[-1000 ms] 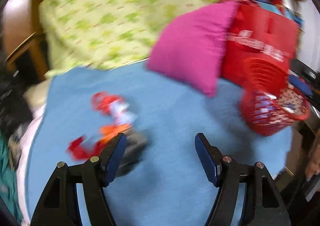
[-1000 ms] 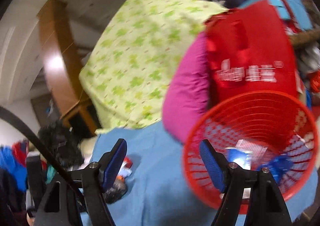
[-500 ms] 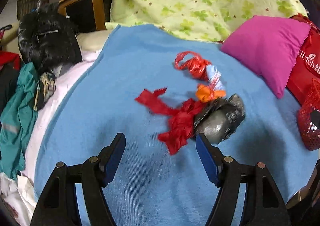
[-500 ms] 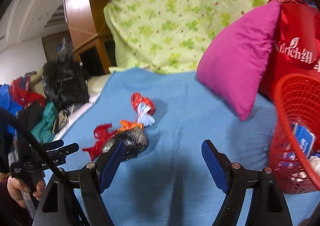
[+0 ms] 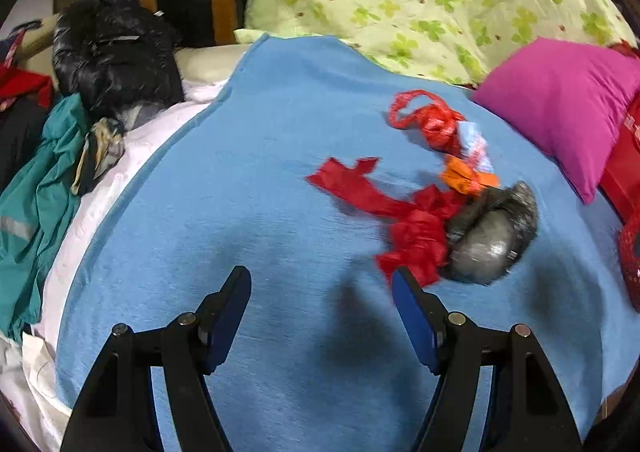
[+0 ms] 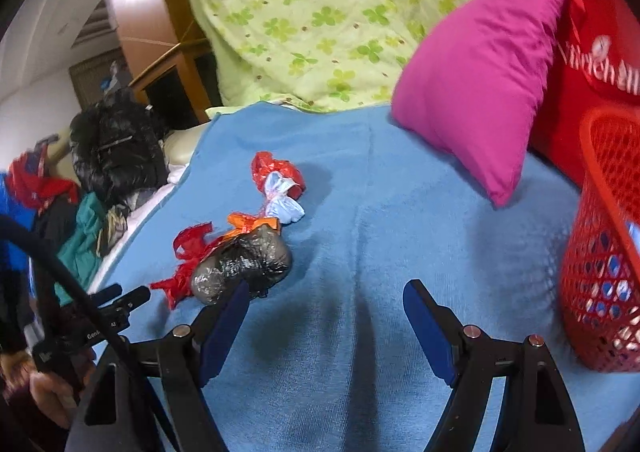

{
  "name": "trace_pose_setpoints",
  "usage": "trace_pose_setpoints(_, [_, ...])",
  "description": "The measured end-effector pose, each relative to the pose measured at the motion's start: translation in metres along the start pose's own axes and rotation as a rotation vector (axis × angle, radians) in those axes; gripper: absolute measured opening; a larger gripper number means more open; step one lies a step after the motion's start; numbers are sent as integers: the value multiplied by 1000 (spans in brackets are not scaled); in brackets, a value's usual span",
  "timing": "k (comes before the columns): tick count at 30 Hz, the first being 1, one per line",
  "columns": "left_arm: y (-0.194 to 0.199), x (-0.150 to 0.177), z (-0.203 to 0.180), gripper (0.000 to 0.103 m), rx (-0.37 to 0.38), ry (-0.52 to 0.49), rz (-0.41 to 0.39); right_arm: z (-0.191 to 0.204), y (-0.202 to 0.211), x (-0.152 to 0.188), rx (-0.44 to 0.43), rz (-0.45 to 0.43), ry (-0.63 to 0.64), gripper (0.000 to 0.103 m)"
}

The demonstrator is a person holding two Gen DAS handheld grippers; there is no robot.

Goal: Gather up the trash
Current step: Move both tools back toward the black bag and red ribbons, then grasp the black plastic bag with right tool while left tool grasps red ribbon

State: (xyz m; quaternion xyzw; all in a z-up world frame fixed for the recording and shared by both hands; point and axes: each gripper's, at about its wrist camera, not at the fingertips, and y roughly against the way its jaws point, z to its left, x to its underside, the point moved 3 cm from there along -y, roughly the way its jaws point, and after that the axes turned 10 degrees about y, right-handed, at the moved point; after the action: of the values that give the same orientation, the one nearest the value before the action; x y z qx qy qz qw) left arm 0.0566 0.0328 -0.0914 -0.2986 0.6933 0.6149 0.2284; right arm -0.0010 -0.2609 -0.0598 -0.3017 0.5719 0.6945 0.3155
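While both jaws stand spread and empty, the left gripper [image 5: 320,292] faces red scraps [image 5: 404,219] at two o'clock; the right gripper [image 6: 326,300] hovers between trash and red basket [image 6: 600,252] at three o'clock, presumably for ferrying.

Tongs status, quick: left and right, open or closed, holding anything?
Left tongs: open, empty, above the blue fleece blanket.
Right tongs: open, empty, beside the crumpled black plastic bag.
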Motion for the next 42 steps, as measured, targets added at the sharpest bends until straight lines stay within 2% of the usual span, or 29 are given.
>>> trace_pose_setpoints(4, [-13, -12, 17, 74, -20, 55, 17, -6, -19, 1, 19, 52, -30, 82])
trace_pose_setpoints(12, [-27, -26, 50, 74, -41, 200, 50, -2, -36, -4, 7, 73, -45, 82])
trace_pose_setpoints(14, [-28, -24, 48, 74, -40, 197, 62, 2, -41, -4, 3, 82, -42, 82])
trace_pose_setpoints(19, [-20, -20, 37, 74, -48, 135, 30, 21, -51, -4, -13, 96, -14, 82])
trace_pose_setpoints(31, [-13, -17, 17, 74, 28, 79, 26, 63, -73, -18, -35, 69, 134, 82])
trace_pose_setpoints(33, [-12, -16, 10, 74, 52, 67, 23, 63, -82, -20, -94, 90, 82, 82])
trace_pose_setpoints(37, [-14, -13, -1, 74, 90, 46, 42, 61, -107, -17, -220, 154, -106, 82])
trace_pose_setpoints(42, [-15, -8, -12, 74, 112, 7, 53, 55, -136, -8, -252, 213, -283, 82])
